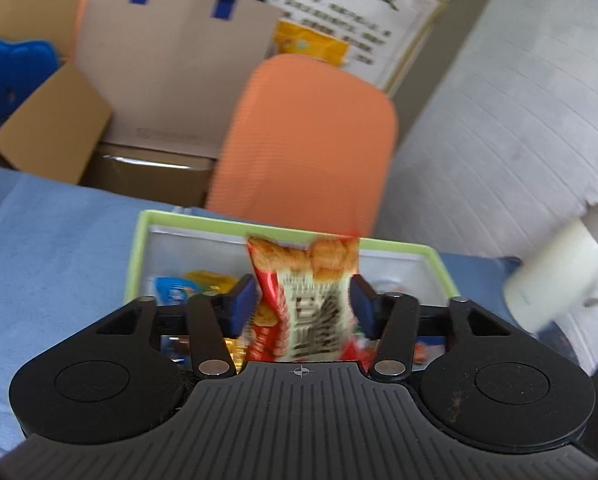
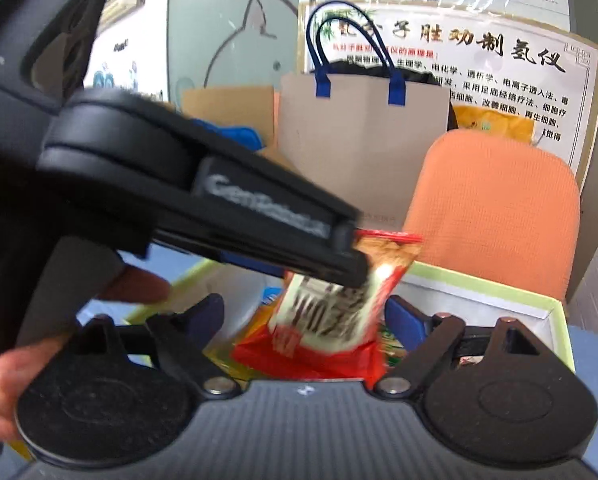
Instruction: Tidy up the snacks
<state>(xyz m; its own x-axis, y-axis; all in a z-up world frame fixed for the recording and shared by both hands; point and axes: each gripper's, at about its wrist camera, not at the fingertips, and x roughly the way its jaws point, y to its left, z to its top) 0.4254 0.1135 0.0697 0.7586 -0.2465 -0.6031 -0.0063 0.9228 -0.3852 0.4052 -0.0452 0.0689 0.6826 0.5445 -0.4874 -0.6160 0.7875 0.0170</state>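
left gripper (image 1: 303, 300): black two-finger tool with blue pads (image 1: 243, 300), closed on a red and white foil snack packet (image 1: 311, 300) printed with golden fried pieces and bold dark characters. the packet stands upright between the pads, pinched at its middle, top edge raised above the fingers. in the right wrist view the same tool reaches in from the left and clamps the packet (image 2: 339, 300) near its upper half; a bare fingertip (image 2: 139, 286) of the person's left hand shows under it.

right gripper (image 2: 305, 312): black, blue pads, jaws set wide, one to each side of the packet; contact with the packet cannot be told. motion blur on the packet.

pale green rectangular cardboard box with white lining (image 1: 139, 248): lies open on a blue cloth-covered surface (image 1: 51, 248), directly below and behind the held packet. inside, a blue and white wrapper (image 1: 171, 288) and a yellow wrapper (image 1: 211, 278) lie at its left; further red and yellow wrappers sit lower, mostly hidden.

surroundings: orange padded chair back (image 1: 311, 136) behind the box; brown paper bag with blue handles (image 1: 175, 60); open brown cardboard carton (image 1: 55, 128); white mug (image 1: 563, 272), blurred, at the right; wall poster with black chinese characters (image 2: 479, 64).
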